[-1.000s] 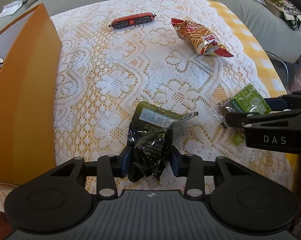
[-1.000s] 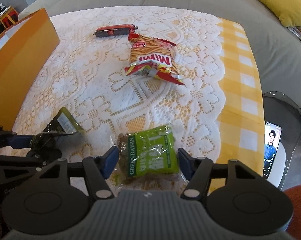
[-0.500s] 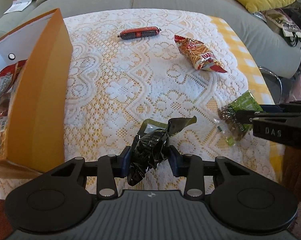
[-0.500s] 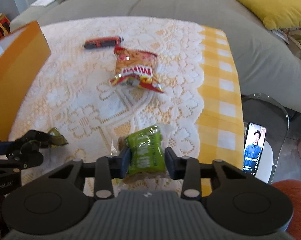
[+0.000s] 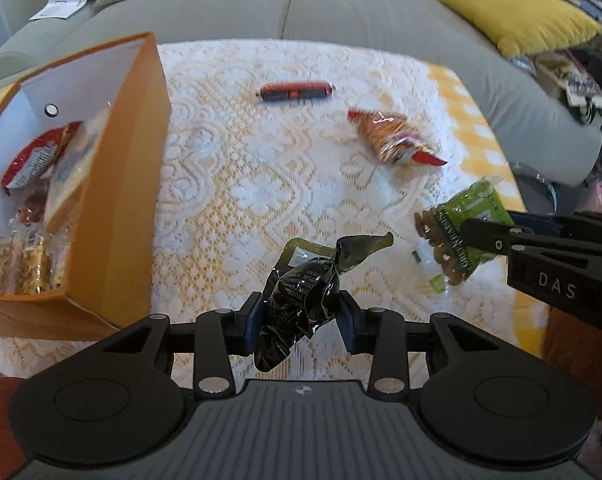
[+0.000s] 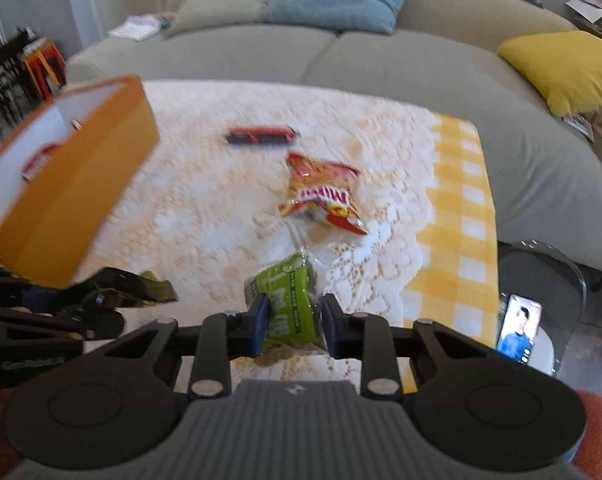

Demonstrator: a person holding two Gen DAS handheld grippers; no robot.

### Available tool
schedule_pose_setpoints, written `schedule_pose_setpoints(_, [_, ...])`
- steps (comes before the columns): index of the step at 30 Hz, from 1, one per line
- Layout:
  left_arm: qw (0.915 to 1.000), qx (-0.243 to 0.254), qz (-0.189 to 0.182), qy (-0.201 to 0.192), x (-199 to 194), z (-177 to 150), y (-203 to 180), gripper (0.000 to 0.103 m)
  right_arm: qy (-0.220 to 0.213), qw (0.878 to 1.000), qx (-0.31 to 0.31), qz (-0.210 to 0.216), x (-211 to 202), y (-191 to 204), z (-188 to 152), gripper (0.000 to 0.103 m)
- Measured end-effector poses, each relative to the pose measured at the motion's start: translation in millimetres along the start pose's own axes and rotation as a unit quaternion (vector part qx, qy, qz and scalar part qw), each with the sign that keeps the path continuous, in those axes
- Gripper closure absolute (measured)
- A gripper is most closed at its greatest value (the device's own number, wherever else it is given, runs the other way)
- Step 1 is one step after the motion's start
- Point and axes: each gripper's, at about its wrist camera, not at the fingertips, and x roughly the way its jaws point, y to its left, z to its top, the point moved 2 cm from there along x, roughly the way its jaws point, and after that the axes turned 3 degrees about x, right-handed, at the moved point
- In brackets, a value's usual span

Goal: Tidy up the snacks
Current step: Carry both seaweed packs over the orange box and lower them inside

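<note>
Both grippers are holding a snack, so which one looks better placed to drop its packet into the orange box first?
Probably the left gripper: its dark packet hangs just beside the orange box, which stands on that side. The right gripper with the green raisin packet is farther off.

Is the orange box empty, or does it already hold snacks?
Not empty. The left wrist view shows several wrapped snack packets lying inside the open-topped orange box.

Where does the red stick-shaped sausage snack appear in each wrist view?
Left wrist view: red stick-shaped sausage snack lies upper centre on the white lace tablecloth.
Right wrist view: it lies upper centre-left, blurred.
Shared landmark: orange cardboard box, left of it in both.
</note>
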Motion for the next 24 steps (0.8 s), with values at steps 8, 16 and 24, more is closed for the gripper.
schedule_pose_setpoints(8, [0.9991, -0.027, -0.002, -0.034, -30, 14, 10, 0.059, -0.031, 0.998, 0.016, 0.057, -28, 11, 19, 0.077])
schedule_pose_setpoints(16, [0.996, -0.047, 0.028, -0.07, -65, 38, 41, 0.059, -0.053, 0.994, -0.01, 0.098, -41, 41, 50, 0.077])
schedule_pose_setpoints(24, [0.9907, -0.072, 0.072, -0.09, -87, 62, 101, 0.059, -0.057, 0.986, -0.053, 0.149, -34, 90, 90, 0.077])
